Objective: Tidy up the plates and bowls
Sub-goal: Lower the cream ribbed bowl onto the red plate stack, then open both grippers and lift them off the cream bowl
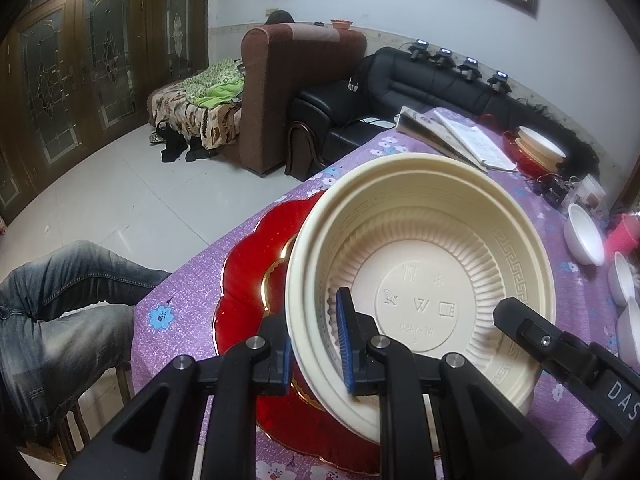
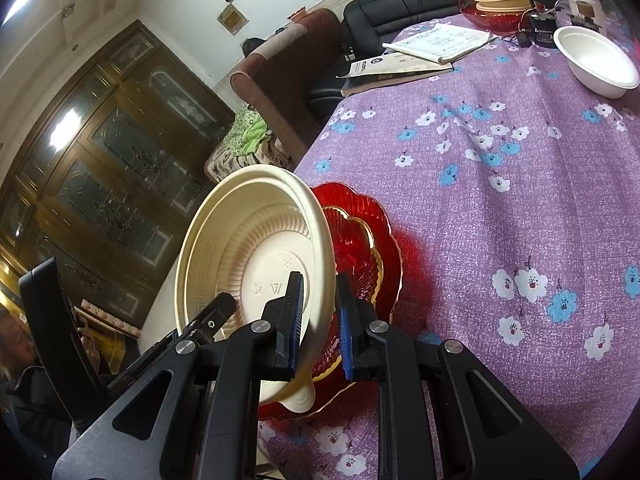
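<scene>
A cream plastic bowl (image 1: 424, 280) is held tilted above a red glass plate (image 1: 248, 280) with a gold rim at the table's near corner. My left gripper (image 1: 314, 344) straddles the bowl's near-left rim, one pad outside and one inside, apparently clamped on it. My right gripper (image 2: 320, 324) straddles the bowl's opposite rim (image 2: 320, 276), with a gap between its right pad and the wall. The right gripper's finger shows in the left wrist view (image 1: 536, 336). The red plate also shows in the right wrist view (image 2: 368, 248).
The table has a purple flowered cloth (image 2: 500, 184). At its far end stand stacked cream bowls on a red bowl (image 2: 500, 0), a white bowl (image 2: 596, 60), open booklets (image 2: 432, 48) and electronics. More white bowls (image 1: 584, 240) line the right side. A seated person's legs (image 1: 60, 312) are left.
</scene>
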